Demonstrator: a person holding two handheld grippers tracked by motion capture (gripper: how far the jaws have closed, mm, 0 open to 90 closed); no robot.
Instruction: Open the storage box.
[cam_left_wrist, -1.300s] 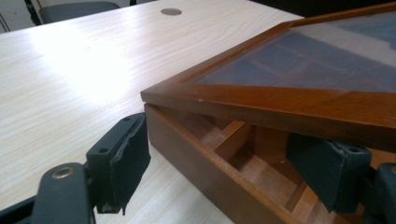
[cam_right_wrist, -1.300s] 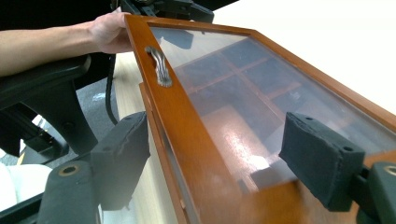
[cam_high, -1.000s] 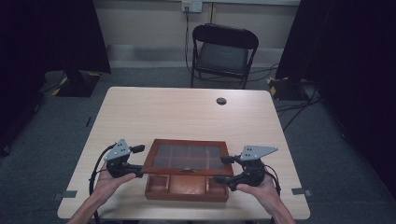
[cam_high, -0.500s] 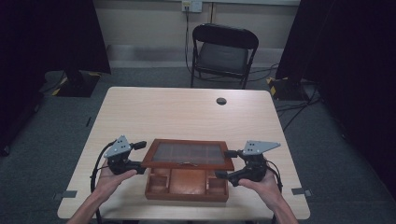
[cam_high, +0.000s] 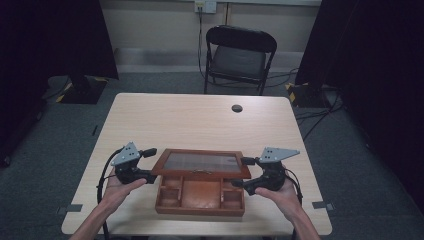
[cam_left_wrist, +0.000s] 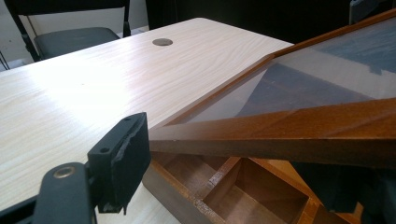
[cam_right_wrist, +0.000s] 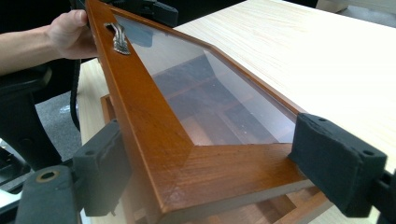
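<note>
You have the wooden compartment box near the front edge of the surface, its glass-paned lid hinged at the far side and raised partway over the compartments; your left gripper sits at the lid's left front corner, one jaw pad beside the frame edge in the left gripper view, the other jaw hidden under the lid, so I cannot tell whether it grips; your right gripper straddles the lid's right front corner, jaws wide apart, frame resting between them, not squeezed; holding both corners likely keeps the lid level and spares the hinges; metal clasp sits mid front rail; compartments look empty where visible.
</note>
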